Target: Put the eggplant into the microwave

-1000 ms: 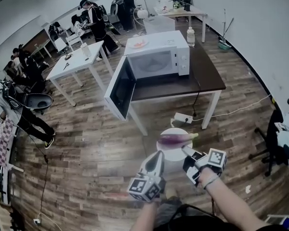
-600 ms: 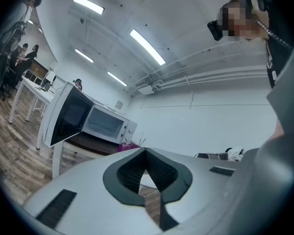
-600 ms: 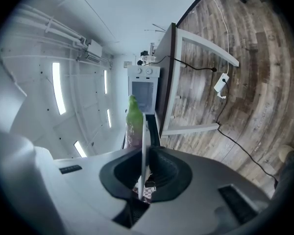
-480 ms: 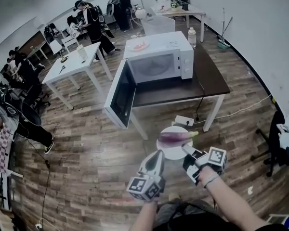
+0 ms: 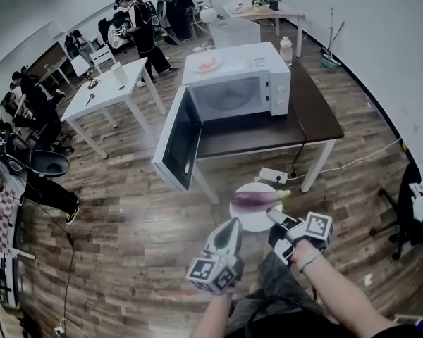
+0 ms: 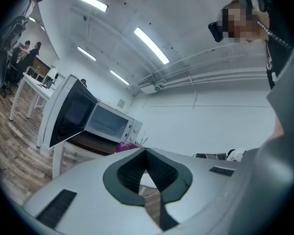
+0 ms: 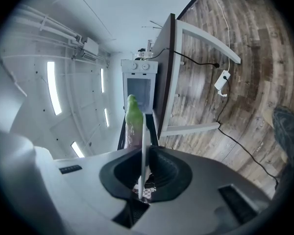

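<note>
A purple eggplant point(image 5: 256, 199) with a green stem lies on a white plate point(image 5: 252, 221). My right gripper point(image 5: 273, 219) is shut on the plate's near rim and carries it level above the floor. In the right gripper view the plate point(image 7: 143, 146) shows edge-on between the pads, with the eggplant point(image 7: 133, 119) beyond. My left gripper point(image 5: 232, 225) hangs shut and empty just left of the plate. The white microwave point(image 5: 240, 90) stands ahead on a dark table point(image 5: 319, 115), its door point(image 5: 178, 139) swung wide open to the left. The left gripper view also shows the microwave point(image 6: 109, 124).
A power strip point(image 5: 271, 175) and cables lie on the wood floor under the table. A bottle point(image 5: 286, 50) stands beside the microwave, a small dish point(image 5: 206, 65) on top of it. White tables point(image 5: 106, 94) and several people are at the back left; office chairs point(image 5: 416, 203) stand at the right.
The microwave and table have drawn nearer and larger in the head view. Both grippers and the plate with the eggplant keep their places before me.
</note>
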